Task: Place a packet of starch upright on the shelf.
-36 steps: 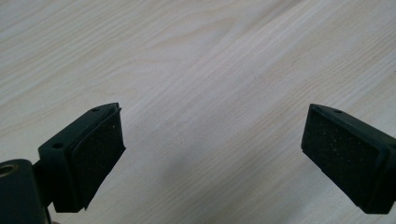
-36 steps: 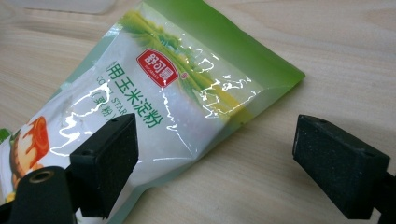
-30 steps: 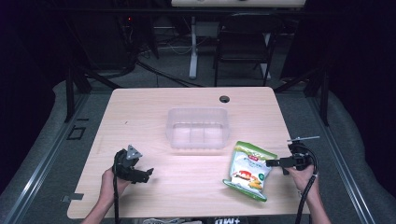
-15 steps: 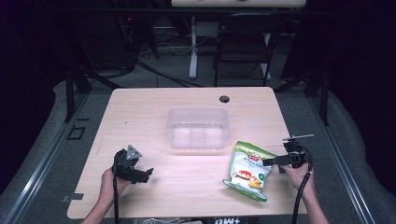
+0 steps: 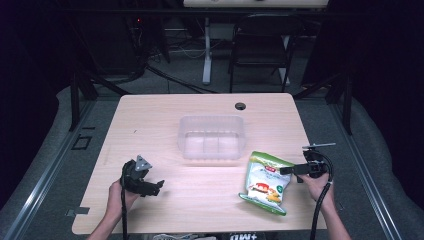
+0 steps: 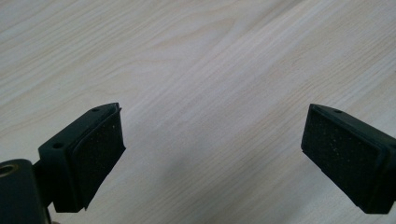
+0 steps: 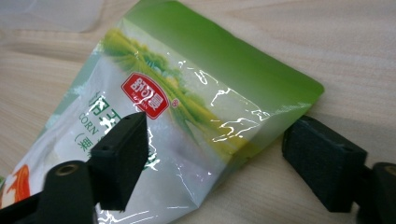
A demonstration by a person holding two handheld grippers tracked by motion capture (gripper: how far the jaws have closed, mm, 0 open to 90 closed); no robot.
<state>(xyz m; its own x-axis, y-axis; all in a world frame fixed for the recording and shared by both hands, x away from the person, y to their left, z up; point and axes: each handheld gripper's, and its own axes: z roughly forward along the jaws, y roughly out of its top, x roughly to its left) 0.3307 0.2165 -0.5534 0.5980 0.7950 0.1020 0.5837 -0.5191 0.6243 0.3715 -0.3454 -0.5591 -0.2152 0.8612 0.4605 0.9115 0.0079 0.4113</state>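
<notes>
A green and white snack bag (image 5: 265,182) lies flat on the table's right front. My right gripper (image 5: 284,170) reaches in from the right at the bag's upper right edge. In the right gripper view the bag (image 7: 187,93) lies between the jaws of my right gripper (image 7: 215,172). One jaw sits over the printed face and the other stands off the green edge. The jaws have just been closing, and a gap still shows at the edge. My left gripper (image 5: 159,186) rests at the left front, and in its own view the left gripper (image 6: 212,154) is wide open over bare wood.
A clear plastic container (image 5: 212,137) stands at the table's middle, just behind the bag. The wooden table (image 5: 150,120) has a cable hole (image 5: 240,106) near its far edge. A chair and desk legs stand in the dark beyond.
My right gripper has edged a little left onto the bag's edge and its jaws have narrowed. The left gripper and the bag have stayed put.
</notes>
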